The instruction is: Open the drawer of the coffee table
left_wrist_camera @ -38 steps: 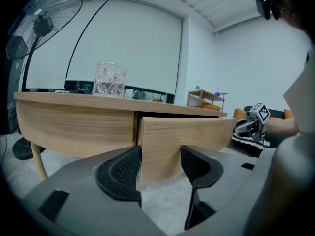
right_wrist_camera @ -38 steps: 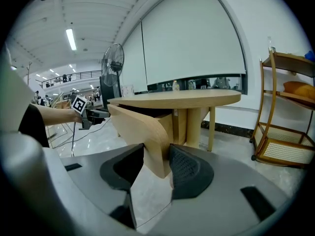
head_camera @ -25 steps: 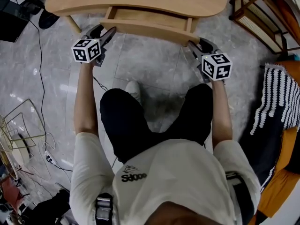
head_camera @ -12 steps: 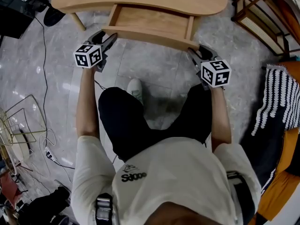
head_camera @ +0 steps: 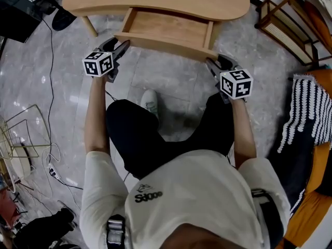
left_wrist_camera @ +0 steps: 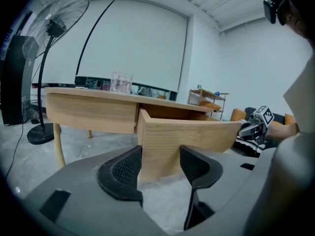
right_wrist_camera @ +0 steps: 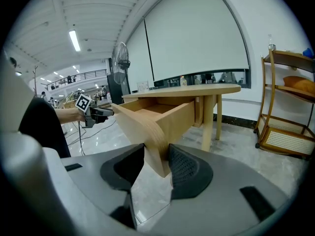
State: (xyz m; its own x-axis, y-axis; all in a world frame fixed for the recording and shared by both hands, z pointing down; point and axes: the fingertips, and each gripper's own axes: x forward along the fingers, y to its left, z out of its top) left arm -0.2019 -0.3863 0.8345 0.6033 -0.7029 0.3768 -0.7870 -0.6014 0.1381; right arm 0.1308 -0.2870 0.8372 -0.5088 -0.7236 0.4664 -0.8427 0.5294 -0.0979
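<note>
Both arms reach straight ahead; left gripper (head_camera: 121, 44) and right gripper (head_camera: 211, 61) each clamp the pulled-out drawer's (head_camera: 167, 28) front.

Head view (head_camera: 181, 201) steeply downward over the person, each gripper view low, close, level along its jaws, all three sharing the drawer (head_camera: 168, 29).

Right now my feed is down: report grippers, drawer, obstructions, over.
Left hand-held gripper and right hand-held gripper clamped on drawer front corners. Drawer partly out. Nothing between it and person's legs.
</note>
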